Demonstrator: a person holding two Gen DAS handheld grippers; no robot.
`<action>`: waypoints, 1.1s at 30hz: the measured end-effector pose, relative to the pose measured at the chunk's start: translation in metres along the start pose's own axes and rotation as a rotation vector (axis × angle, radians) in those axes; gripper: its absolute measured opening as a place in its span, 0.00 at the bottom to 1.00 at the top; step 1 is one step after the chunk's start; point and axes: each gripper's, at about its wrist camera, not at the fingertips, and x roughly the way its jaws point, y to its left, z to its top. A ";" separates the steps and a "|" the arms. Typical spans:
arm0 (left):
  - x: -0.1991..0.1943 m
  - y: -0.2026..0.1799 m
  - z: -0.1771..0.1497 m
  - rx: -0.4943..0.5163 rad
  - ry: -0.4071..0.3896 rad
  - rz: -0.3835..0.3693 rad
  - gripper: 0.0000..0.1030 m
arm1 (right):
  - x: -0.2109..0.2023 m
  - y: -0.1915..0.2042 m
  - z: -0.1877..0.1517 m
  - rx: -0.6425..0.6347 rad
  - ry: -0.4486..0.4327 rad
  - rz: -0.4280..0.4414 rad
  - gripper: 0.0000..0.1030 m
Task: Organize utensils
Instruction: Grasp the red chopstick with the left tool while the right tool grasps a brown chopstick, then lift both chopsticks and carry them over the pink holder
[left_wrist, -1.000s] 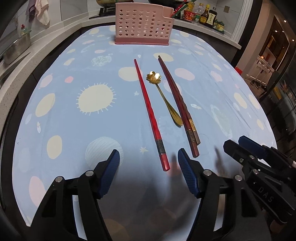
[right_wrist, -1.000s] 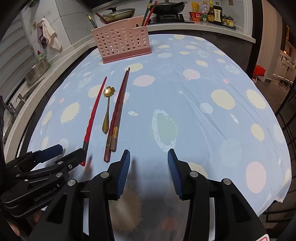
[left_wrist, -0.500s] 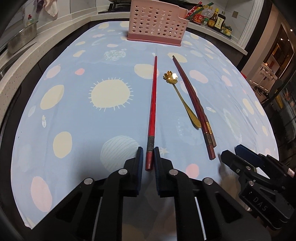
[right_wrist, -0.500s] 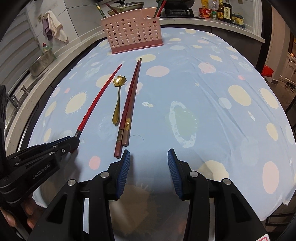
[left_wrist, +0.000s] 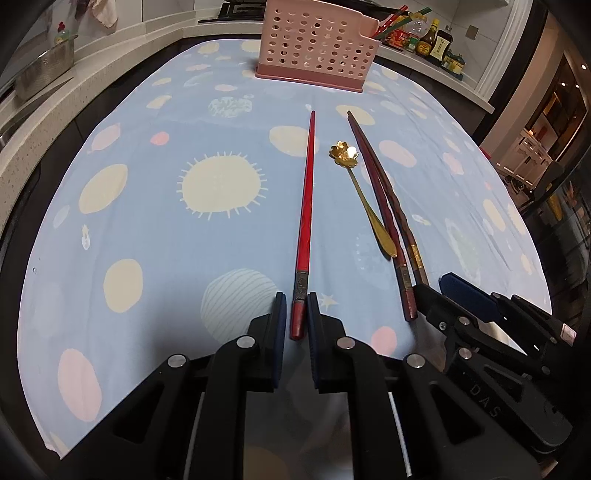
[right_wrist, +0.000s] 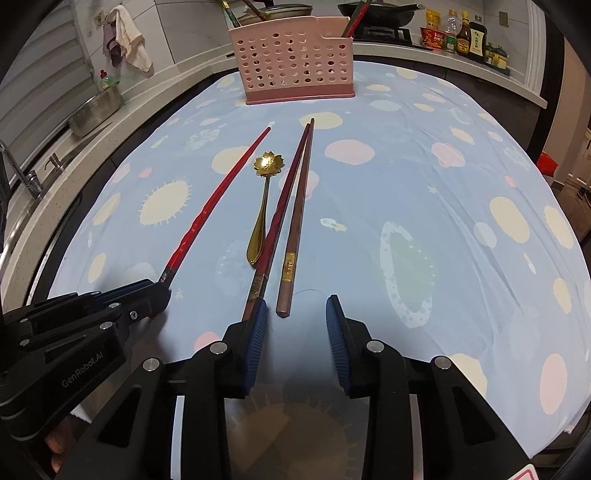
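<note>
My left gripper (left_wrist: 296, 314) clamps the red chopstick (left_wrist: 306, 206); my right gripper (right_wrist: 296, 325), jaws narrowing but apart, holds nothing beside the brown chopstick (right_wrist: 295, 221).

A home kitchen is indicated: sauce bottles (right_wrist: 467, 37) are lined up on a pale stone counter (right_wrist: 443, 61), a black wok (right_wrist: 384, 9) is set on a hob, and a steel sink tap (right_wrist: 22, 173) is fitted nearby.

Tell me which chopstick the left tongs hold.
The bright red chopstick, lying alone left of the gold spoon. The left tongs clamp its thick end; the two darker chopsticks right of the spoon lie free.
</note>
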 end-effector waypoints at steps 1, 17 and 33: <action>0.000 0.000 0.000 -0.001 0.000 -0.001 0.11 | 0.001 0.000 0.001 0.000 -0.002 0.001 0.27; 0.000 0.005 0.000 -0.026 0.005 -0.034 0.11 | 0.009 -0.003 0.013 0.016 -0.016 0.008 0.08; -0.021 0.008 -0.006 -0.042 -0.017 -0.062 0.05 | -0.047 -0.021 0.013 0.087 -0.101 0.023 0.07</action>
